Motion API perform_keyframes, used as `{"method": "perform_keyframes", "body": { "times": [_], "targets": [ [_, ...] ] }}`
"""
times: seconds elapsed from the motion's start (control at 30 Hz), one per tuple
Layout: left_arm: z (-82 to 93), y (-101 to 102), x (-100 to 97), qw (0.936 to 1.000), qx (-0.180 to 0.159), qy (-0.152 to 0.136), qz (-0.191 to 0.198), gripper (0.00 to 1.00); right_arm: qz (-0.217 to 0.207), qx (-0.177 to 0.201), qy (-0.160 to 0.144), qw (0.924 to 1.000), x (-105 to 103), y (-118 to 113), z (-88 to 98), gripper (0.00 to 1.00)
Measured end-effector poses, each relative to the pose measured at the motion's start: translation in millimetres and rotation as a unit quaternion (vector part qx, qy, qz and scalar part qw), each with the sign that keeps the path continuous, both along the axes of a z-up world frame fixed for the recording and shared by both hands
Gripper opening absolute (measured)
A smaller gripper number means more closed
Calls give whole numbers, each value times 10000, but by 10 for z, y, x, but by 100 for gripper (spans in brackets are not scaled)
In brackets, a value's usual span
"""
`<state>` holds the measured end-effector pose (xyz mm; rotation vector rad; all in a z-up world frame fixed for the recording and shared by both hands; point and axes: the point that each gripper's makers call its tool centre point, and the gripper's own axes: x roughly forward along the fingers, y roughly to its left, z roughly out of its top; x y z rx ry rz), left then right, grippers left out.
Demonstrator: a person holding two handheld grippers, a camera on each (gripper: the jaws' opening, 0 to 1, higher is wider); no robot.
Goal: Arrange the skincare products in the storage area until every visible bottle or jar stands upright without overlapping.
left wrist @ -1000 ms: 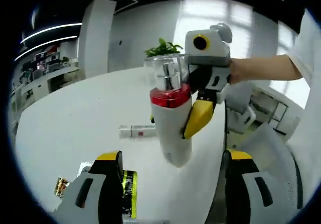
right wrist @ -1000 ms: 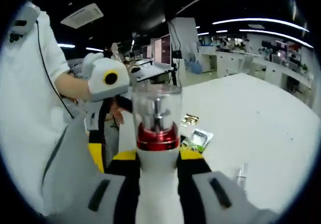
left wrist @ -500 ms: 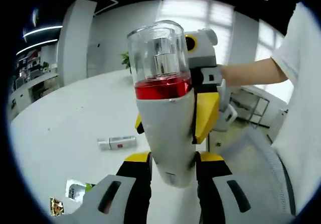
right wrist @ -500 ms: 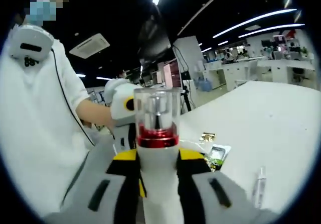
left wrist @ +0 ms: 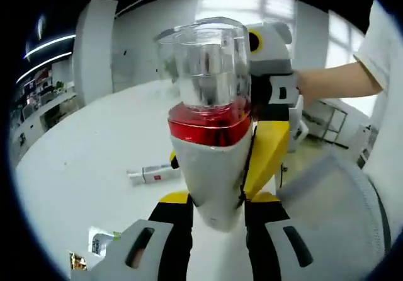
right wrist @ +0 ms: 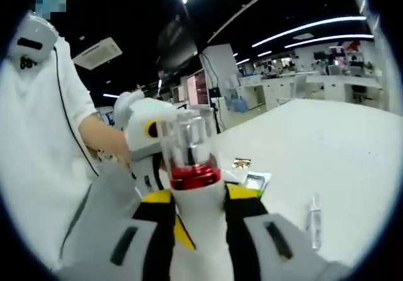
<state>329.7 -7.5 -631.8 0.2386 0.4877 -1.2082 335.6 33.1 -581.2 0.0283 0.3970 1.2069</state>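
I now have the white pump bottle with red collar and clear cap (left wrist: 211, 136) clamped in both left claw (left wrist: 217, 215) and right claw (right wrist: 198, 208), lifted off the white desk (left wrist: 82, 161), left having closed in since a second ago, so it can go down upright.

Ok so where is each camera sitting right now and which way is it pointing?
Left gripper view: rides the left gripper, looking along its jaws across the white table toward windows; a white pump bottle stands between them, the right gripper and a forearm behind.
Right gripper view: rides the right gripper, facing the person's white shirt and an office; the left gripper reaches in.
Shared: the bottle, both grippers, the table.
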Motion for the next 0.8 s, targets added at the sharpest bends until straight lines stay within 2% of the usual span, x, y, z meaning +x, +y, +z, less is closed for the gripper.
{"method": "perform_keyframes", "body": {
  "times": [0.13, 0.3, 0.53, 0.8],
  "targets": [
    [-157, -57, 111, 9998, 185, -77, 76, 28, -347, -136, -94, 9993, 84, -81, -148, 32],
    [-331, -135, 144, 9991, 404, -113, -18, 28, -629, -257, -31, 9977, 146, -196, -338, 32],
    [-504, -199, 232, 9987, 493, -94, 82, 28, -720, -390, -54, 9966, 209, -298, -482, 31],
    [-673, -198, 334, 9982, 475, 40, 376, 28, -557, -644, -61, 9964, 302, -328, -636, 31]
  ]
}}
